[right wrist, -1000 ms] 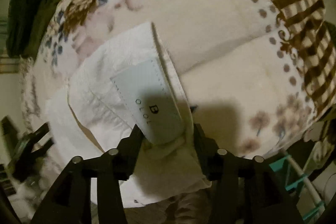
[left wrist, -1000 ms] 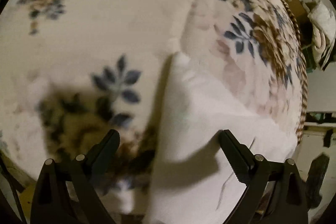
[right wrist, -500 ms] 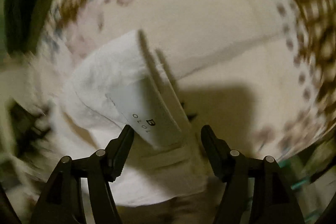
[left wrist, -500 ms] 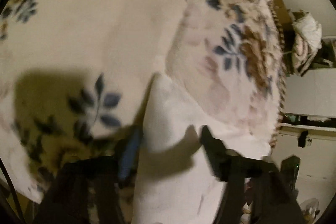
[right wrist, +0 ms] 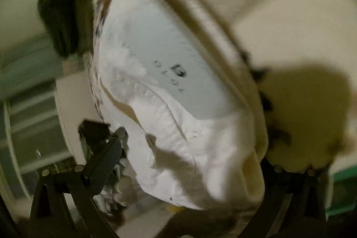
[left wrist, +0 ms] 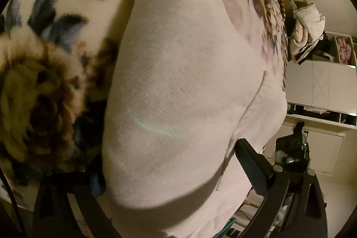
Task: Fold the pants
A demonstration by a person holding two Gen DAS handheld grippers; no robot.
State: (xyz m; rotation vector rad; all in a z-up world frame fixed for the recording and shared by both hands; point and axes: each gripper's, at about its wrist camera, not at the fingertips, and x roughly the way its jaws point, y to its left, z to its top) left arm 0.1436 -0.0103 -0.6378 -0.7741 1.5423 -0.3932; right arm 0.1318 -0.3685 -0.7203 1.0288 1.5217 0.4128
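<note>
Left claw (left wrist: 171, 173): fingers wide apart, white pants (left wrist: 178, 86) bulging between them, fabric draped over the left finger so its pad is mostly hidden; right finger (left wrist: 252, 166) sits against the cloth edge, not pinching. Right claw (right wrist: 187, 162): fingers also spread, waistband end of the pants (right wrist: 178, 126) bunched between them; I see no clamp on either side, and the right view is blurred, so contact there is uncertain. The pale label patch (right wrist: 169, 68) with dark lettering sits just past my right fingers. Pants lie on the bed, on the floral blanket (left wrist: 44, 81), near its edge. Risks as I judge them: nothing is gripped, so any lift now drops the cloth; closing on a thick bunch may catch only the top layer and the fold peels apart; the knit could slide off the bed edge if pushed sideways. Beyond, a shelf unit (left wrist: 323, 86) with a bundled quilt (left wrist: 308, 23) stands well apart, no collision concern.
</note>
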